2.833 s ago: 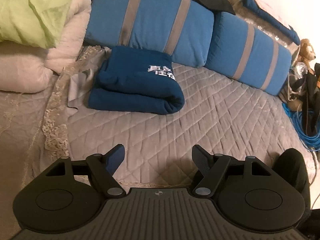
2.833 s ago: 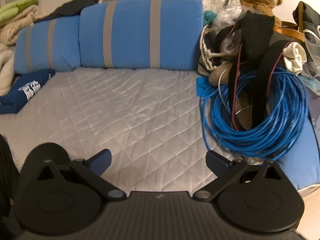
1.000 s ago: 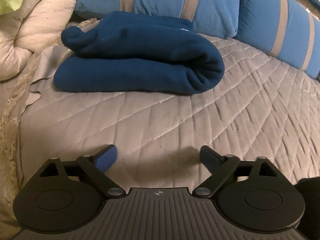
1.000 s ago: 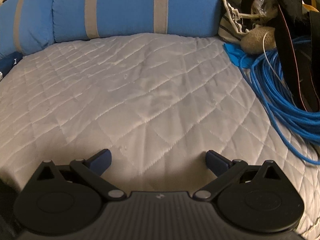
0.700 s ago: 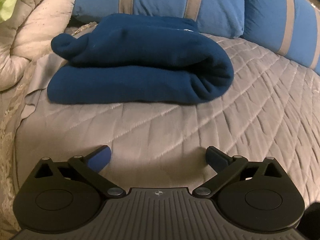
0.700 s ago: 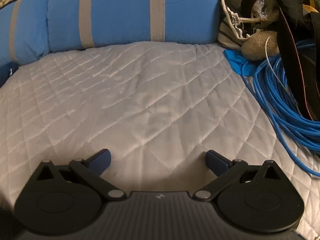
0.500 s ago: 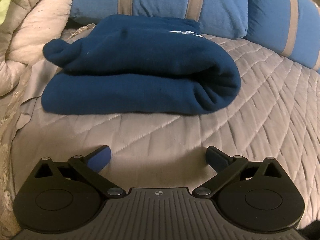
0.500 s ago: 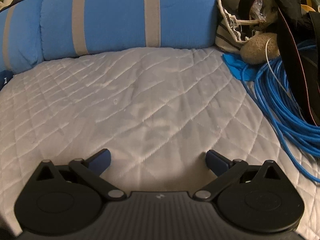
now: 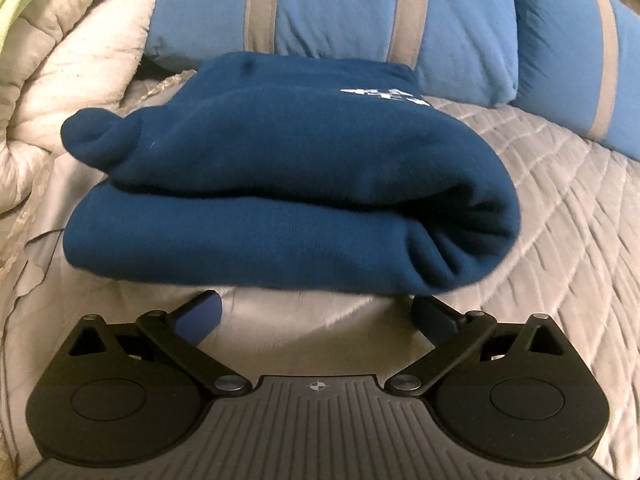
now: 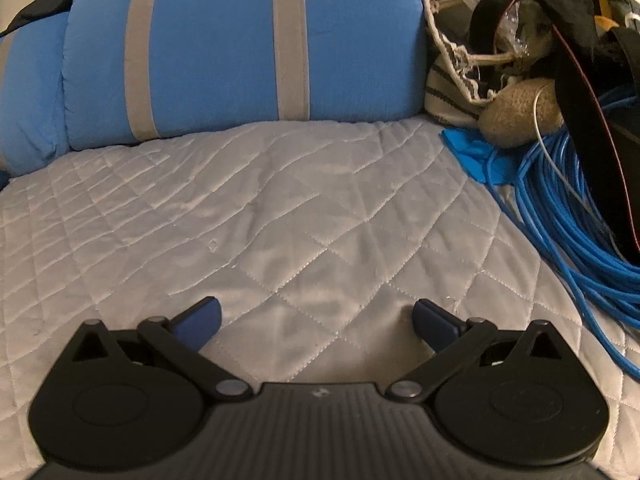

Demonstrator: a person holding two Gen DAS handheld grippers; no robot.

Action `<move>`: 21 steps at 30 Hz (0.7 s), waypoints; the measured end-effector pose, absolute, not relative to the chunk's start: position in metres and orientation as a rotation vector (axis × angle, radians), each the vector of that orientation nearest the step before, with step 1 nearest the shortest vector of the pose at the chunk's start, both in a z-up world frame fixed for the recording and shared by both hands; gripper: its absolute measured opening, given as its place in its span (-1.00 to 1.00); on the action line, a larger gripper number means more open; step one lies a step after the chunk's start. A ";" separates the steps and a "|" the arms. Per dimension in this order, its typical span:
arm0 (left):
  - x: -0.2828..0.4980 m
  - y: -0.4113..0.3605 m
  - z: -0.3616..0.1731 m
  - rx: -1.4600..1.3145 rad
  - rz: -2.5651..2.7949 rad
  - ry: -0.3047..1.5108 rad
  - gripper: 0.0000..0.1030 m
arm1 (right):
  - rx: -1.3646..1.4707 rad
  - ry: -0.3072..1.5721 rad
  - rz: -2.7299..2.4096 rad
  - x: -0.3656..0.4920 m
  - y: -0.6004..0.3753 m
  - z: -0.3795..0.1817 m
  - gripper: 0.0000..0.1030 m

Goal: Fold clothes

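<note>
— Where do we stand with the left claw (image 9: 316, 314)?

— Its jaws are spread wide and hold nothing. The navy sweatshirt (image 9: 288, 184) lies just ahead of them on the grey quilted bedcover (image 9: 560, 240), already doubled over into a thick bundle, its near edge just above the fingertips. Behind it sit the blue striped pillows (image 9: 360, 12), and a cream duvet (image 9: 72, 60) is bunched to its left.

— And the right claw (image 10: 316, 316)?

— Also wide apart and empty, low over bare bedcover, well away from the sweatshirt — a coil of blue cable (image 10: 560, 220) and a heap of bags lie to its right.

— So what do we make of the step?

— We judge it a grasp of the bundle's near edge. We'd slide one finger under the lower layer and keep the other on top, so we pinch every layer at once — thick fleece slips if we catch only the upper fold. We should close near the rounded right end, where the fold is tight, and lift gently so the stack doesn't unroll.
</note>
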State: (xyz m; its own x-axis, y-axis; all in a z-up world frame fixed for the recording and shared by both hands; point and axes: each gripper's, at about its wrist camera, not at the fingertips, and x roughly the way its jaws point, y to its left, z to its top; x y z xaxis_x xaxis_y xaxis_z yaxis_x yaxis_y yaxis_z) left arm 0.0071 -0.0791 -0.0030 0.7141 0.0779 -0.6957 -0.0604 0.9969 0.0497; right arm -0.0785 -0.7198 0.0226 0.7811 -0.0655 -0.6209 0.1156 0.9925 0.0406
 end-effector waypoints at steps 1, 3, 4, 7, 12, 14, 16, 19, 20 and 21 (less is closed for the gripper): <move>0.007 -0.081 -0.004 0.031 0.083 0.758 1.00 | 0.080 0.663 -0.097 -0.079 -0.720 0.022 0.98; 0.006 -0.082 -0.008 0.033 0.090 0.723 1.00 | 0.086 0.652 -0.093 -0.081 -0.722 0.021 0.98; 0.006 -0.082 -0.009 0.032 0.092 0.708 1.00 | 0.086 0.647 -0.093 -0.081 -0.722 0.021 0.98; 0.007 -0.077 -0.014 0.025 0.083 0.686 1.00 | 0.086 0.633 -0.092 -0.083 -0.722 0.019 0.98; 0.001 -0.072 -0.023 0.028 0.095 0.626 1.00 | 0.087 0.613 -0.094 -0.086 -0.721 0.017 0.98; 0.001 -0.070 -0.025 0.030 0.096 0.621 1.00 | 0.086 0.607 -0.096 -0.087 -0.720 0.017 0.98; 0.001 -0.068 -0.026 0.027 0.095 0.619 1.00 | 0.086 0.604 -0.096 -0.087 -0.720 0.017 0.98; 0.003 -0.067 -0.029 0.033 0.096 0.617 1.00 | 0.086 0.602 -0.096 -0.088 -0.720 0.016 0.98; 0.003 -0.066 -0.029 0.032 0.096 0.616 1.00 | 0.087 0.601 -0.096 -0.088 -0.720 0.016 0.98; 0.003 -0.066 -0.029 0.032 0.095 0.616 1.00 | 0.087 0.601 -0.096 -0.088 -0.720 0.016 0.98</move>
State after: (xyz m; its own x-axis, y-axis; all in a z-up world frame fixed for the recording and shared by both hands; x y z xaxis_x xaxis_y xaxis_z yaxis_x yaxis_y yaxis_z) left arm 0.0035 -0.0658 -0.0293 0.8122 0.0986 -0.5750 -0.0798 0.9951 0.0580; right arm -0.0881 -0.7196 0.0160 0.8207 -0.0648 -0.5677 0.1155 0.9918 0.0539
